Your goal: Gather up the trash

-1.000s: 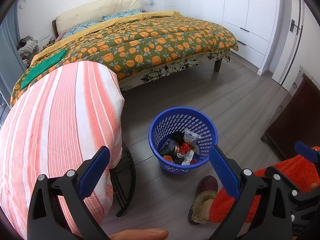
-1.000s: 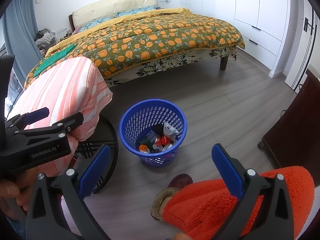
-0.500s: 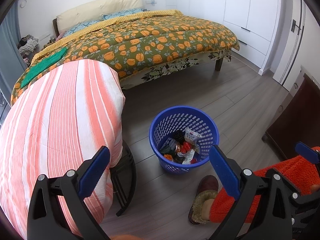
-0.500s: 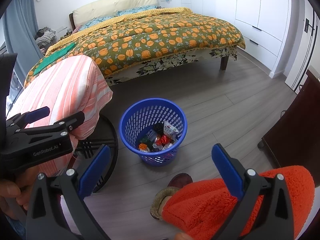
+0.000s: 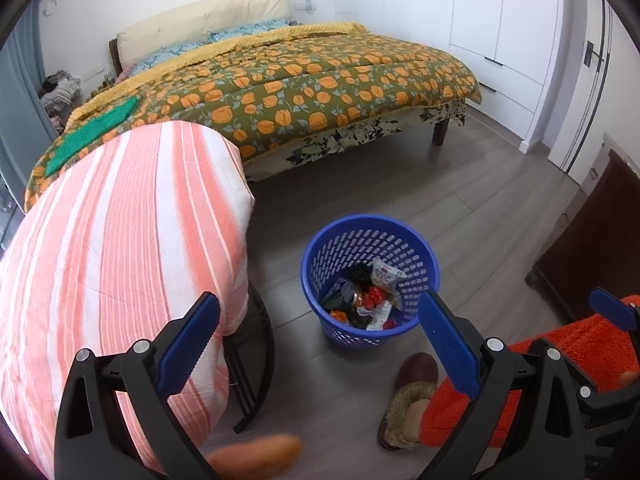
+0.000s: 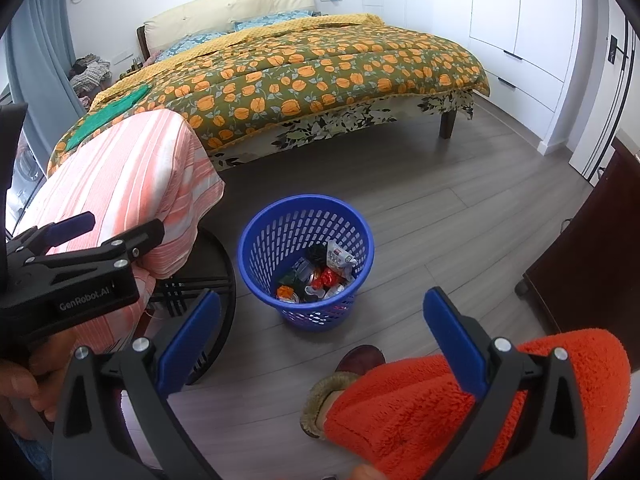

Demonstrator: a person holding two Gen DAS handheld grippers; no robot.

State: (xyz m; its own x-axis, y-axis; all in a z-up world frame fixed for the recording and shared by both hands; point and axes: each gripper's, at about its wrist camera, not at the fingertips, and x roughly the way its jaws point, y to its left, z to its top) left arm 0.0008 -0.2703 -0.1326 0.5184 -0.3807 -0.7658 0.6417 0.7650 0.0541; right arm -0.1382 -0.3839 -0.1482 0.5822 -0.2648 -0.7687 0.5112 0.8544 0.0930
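Far left: striped orange-and-white cloth (image 5: pixel 120 248) draped over a round black table (image 5: pixel 256 364), hem hanging down past the rim. Same cloth in the right wrist view (image 6: pixel 136 176).

Left gripper (image 5: pixel 320 344): blue-padded jaws spread wide, nothing between them, held above the floor (image 5: pixel 360 200). Seen side-on from the right wrist view (image 6: pixel 102 236), just in front of the striped cloth; black body reads "GenRobot.AI".

Centre: blue basket (image 5: pixel 320 256) with slotted walls stands on the grey plank floor, just beside the table, well apart from the bed (image 5: pixel 300 80). Trash (image 5: pixel 366 300) lies in the bottom of it: crumpled wrappers, red, white, dark green, orange. Right wrist view shows the same basket (image 6: pixel 260 240) and trash (image 6: pixel 320 276).

Right gripper (image 6: pixel 322 336): jaws also wide apart, empty, aimed toward the basket from nearer the floor.

Lower right: brown slipper (image 5: pixel 408 384) on the floor near the basket, an orange fleece leg (image 6: pixel 420 400) above it. Dark wooden cabinet (image 5: pixel 592 240) at the right edge. White wardrobe (image 5: pixel 500 12) behind the bed.
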